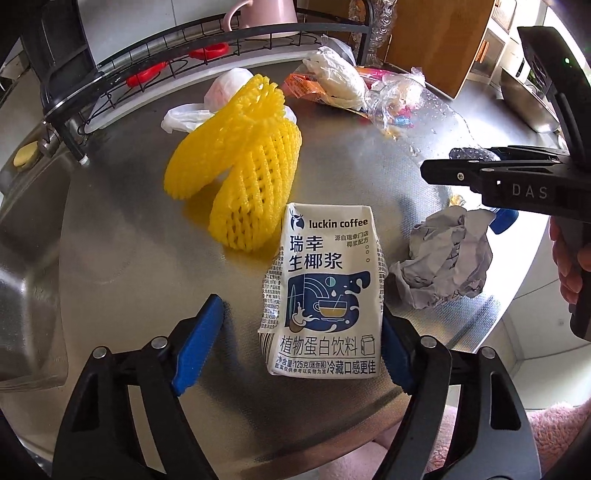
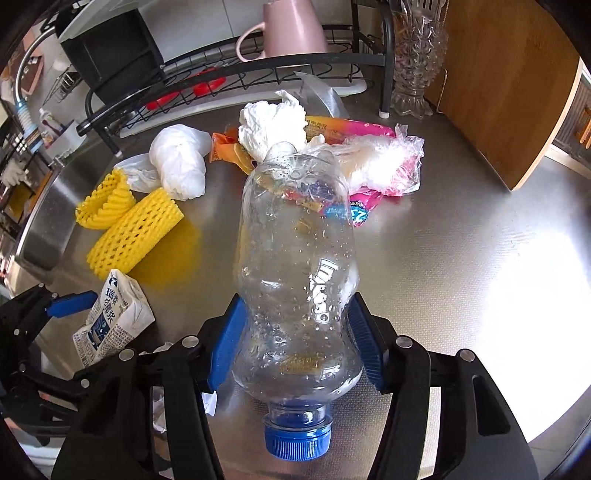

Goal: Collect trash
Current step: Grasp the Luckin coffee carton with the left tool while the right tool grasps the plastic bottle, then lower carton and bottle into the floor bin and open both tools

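A small white and blue luckin coffee drink carton [image 1: 325, 280] lies on the steel counter [image 1: 129, 258] between the fingers of my left gripper [image 1: 297, 350]. The right blue pad touches the carton's side; the left pad [image 1: 199, 343] stands off it with a gap. My right gripper [image 2: 295, 347] is shut on the waist of a clear plastic bottle [image 2: 295, 266], which lies with its blue cap [image 2: 297, 439] toward the camera. The carton [image 2: 110, 325] shows at that view's left. A crumpled paper ball [image 1: 447, 266] lies right of the carton.
Two yellow foam fruit nets [image 2: 133, 232], a white bag [image 2: 181, 166], tissue [image 2: 273, 125] and pink and orange wrappers [image 2: 369, 129] lie behind. A black dish rack [image 2: 221, 74] with a pink mug [image 2: 295, 29], a glass vase [image 2: 417, 55] and a wooden board [image 2: 509, 92] line the back. A sink [image 1: 22, 266] lies left.
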`<state>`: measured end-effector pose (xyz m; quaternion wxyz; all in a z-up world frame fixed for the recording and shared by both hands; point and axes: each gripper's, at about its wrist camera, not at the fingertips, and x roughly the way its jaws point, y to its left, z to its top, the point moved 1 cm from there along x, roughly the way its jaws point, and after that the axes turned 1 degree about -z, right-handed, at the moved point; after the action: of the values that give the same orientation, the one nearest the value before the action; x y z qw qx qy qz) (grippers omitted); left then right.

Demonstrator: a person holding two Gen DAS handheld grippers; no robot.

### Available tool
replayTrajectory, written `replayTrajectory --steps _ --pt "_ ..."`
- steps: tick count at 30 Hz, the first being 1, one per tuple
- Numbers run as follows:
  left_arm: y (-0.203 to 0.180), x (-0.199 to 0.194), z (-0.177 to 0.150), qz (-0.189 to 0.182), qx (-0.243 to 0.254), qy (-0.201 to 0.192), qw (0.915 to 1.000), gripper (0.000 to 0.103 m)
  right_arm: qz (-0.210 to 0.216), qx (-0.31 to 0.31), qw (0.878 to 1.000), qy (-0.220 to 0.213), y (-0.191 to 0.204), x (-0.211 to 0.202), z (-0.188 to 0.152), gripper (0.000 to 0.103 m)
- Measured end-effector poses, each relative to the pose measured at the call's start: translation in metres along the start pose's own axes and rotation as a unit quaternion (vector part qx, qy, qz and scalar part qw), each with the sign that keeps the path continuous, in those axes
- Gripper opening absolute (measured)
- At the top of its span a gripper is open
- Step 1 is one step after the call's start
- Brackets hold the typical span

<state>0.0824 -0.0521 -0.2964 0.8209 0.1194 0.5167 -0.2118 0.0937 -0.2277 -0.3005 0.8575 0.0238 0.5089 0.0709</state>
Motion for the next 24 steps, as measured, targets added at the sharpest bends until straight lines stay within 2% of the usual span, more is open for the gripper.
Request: replayTrajectory --steps 1,2,6,11,18,24 --pt "-0.002 -0.002 0.0 0.001 0.005 -0.006 1.0 0.053 0.0 -0.001 1.0 -0.002 0.001 -0.001 0.0 0.057" --pt "-0.002 -0.004 -0.001 0.0 0.005 -0.008 0.9999 0.052 0.0 -0.002 1.0 -0.008 0.002 -0.003 0.0 0.057" --pt "0.002 -0.009 -0.005 -0.019 -0.022 -0.002 0.9996 0.052 0.001 -0.001 0.999 -0.034 0.003 -0.02 0.003 0.055" --pt "0.005 -0.027 -0.011 -0.014 -0.041 -0.025 0.9987 0.052 0.012 -0.009 0.998 -0.057 0.007 -0.042 0.003 0.051" --pt "-0.009 -0.07 -0.029 0.016 -0.069 -0.056 0.9959 0.052 0.036 -0.02 0.995 -0.087 0.01 -0.074 -0.01 0.051" --pt "-0.037 -0.103 -0.054 0.038 -0.096 -0.065 0.9925 0.052 0.059 -0.051 0.992 -0.102 0.012 -0.111 -0.038 0.051"
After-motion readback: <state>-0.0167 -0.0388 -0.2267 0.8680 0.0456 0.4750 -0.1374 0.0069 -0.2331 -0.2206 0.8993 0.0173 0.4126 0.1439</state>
